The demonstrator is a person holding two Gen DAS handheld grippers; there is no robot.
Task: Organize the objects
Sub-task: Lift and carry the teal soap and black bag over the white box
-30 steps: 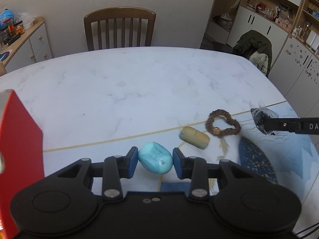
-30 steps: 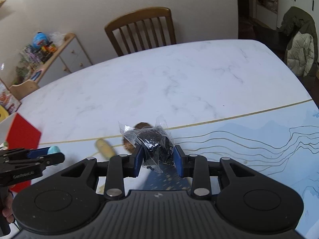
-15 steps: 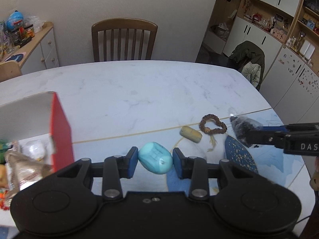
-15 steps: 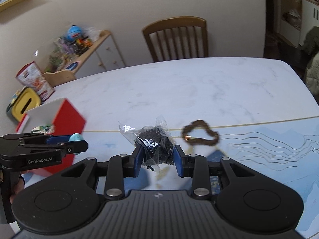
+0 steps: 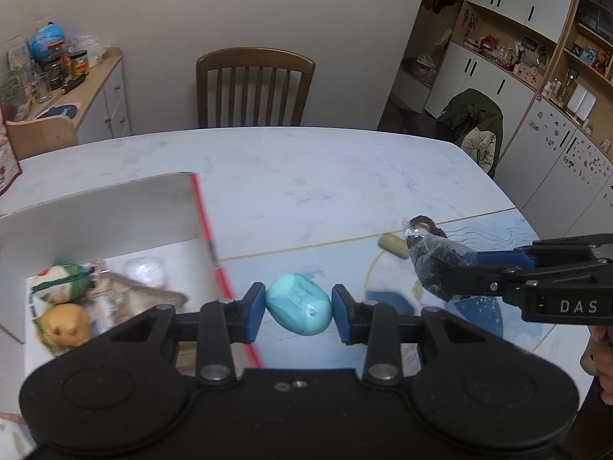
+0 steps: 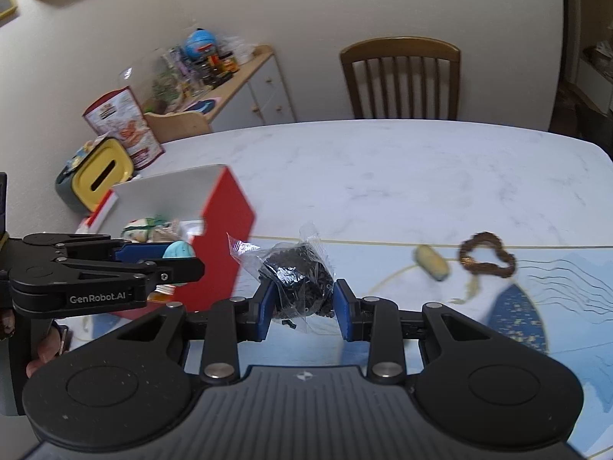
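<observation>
A: What does the left wrist view show?

B: The left gripper (image 5: pixel 299 308) pinches a turquoise egg-shaped object (image 5: pixel 299 309) between its 2 blue pads; it hangs above the table (image 5: pixel 306 176), just right of the red edge of an open box (image 5: pixel 115 207); the box is white inside and already holds a green-and-white ball (image 5: pixel 57 283), a yellow toy (image 5: pixel 65 324) and a white lump (image 5: pixel 145 270), all blurred. At the right edge the right gripper (image 5: pixel 440 268) reaches in from the side, clamped on a clear bag of black beads (image 5: pixel 436 264).

A: And the right wrist view?

B: The right gripper (image 6: pixel 304 293) squeezes that same bag (image 6: pixel 297 278); it sits in the air over a blue patterned mat (image 6: pixel 536 306), to the right of the box's red wall (image 6: pixel 226 230). The left gripper (image 6: pixel 168 255) is at the left with the turquoise object (image 6: pixel 178 250) above the box's near right corner. A pale yellow capsule (image 6: pixel 431 262) and a brown bead bracelet (image 6: pixel 486 257) lie on the mat, near each other.

A: How should this step be done well?

B: My judgement: both items are headed for the box; carry each clear over the red wall before lowering; release the turquoise object low so it does not roll or bounce; bring the bag in second so the 2 grippers do not collide; 2 items remain afterwards.
</observation>
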